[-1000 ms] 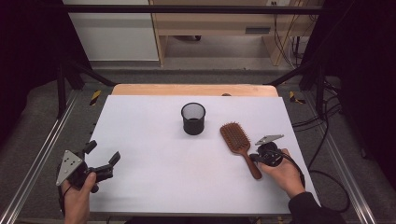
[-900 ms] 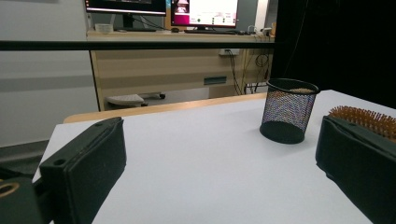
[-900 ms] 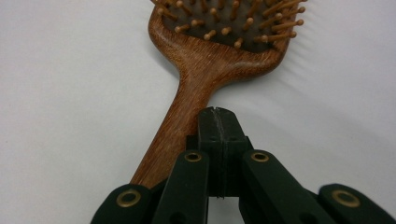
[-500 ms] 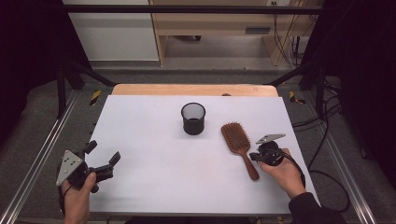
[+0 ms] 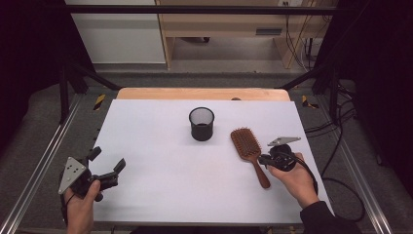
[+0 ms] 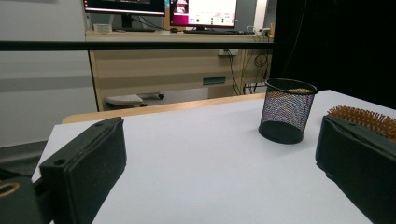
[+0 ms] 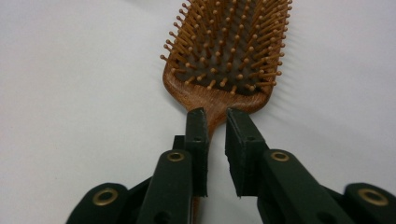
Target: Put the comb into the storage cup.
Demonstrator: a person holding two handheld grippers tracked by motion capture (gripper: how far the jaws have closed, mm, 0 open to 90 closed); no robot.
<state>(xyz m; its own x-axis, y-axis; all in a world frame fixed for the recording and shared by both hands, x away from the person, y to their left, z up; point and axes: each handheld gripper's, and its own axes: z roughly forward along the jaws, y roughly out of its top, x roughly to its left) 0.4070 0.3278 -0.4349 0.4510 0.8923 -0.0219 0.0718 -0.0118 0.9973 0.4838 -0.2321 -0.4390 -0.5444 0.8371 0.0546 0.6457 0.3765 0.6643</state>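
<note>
A wooden paddle hairbrush lies bristles-up on the white table, right of centre, with its handle pointing toward the person. My right gripper is shut on the handle just below the brush head; in the right gripper view both jaws press on the neck of the hairbrush. My left gripper stands open at the front left, with nothing between its fingers. A black mesh cup stands upright at the table's middle, left of the brush head.
The left gripper view looks across the table to the mesh cup and the brush bristles. A wooden strip runs along the far edge. Metal rails flank the table, and cables lie on the floor at right.
</note>
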